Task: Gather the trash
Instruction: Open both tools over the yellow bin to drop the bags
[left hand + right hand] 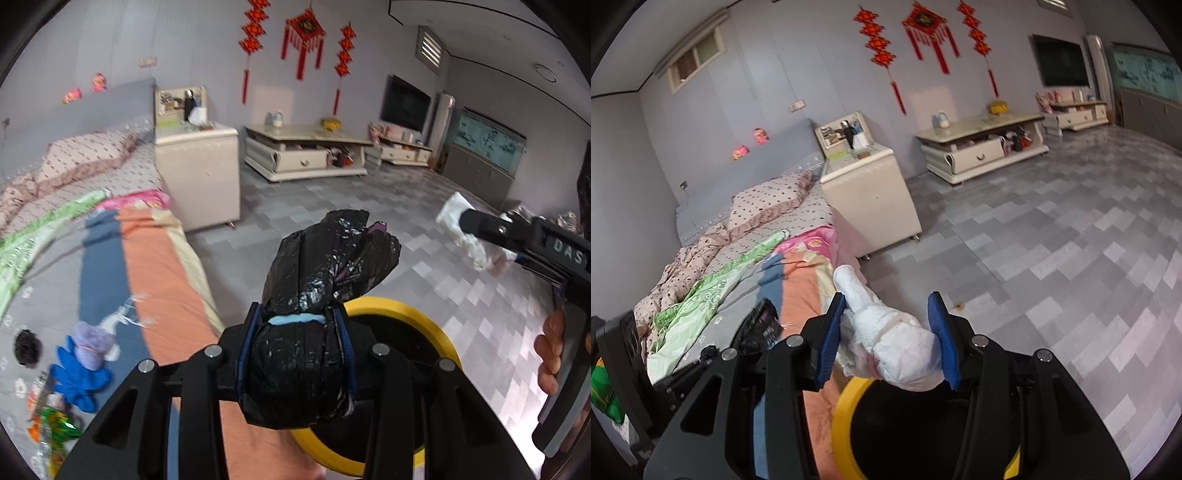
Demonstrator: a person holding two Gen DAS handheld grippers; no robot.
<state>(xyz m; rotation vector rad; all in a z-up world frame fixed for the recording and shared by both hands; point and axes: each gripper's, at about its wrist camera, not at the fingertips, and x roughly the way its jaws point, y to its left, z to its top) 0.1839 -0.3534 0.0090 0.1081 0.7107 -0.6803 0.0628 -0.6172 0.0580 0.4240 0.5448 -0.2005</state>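
1. Two grippers each hold some trash above a yellow-rimmed bin (413, 314).
2. Left gripper (295, 354) is squeezed tight on a black plastic bag (317, 280) tied with a blue band.
3. Right gripper (892, 339) has its blue pads (831, 332) apart around a crumpled white tissue wad (897, 339); the wad touches the left pad.
4. Bed (155, 280) sits beside the bin, with a blue glove (79, 376) on it.

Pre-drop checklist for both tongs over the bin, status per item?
1. Left tongs clamp the black bag bundle: ok.
2. Right tongs around the white tissue wad: wad touches the left pad; clamped or not, cannot tell.
3. Yellow-rimmed bin under the wad: ok.
4. Bin under the bundle: ok, rim just behind it.
5. Bin has room: cannot tell.
6. Bed cleared: not ok, blue glove remains.
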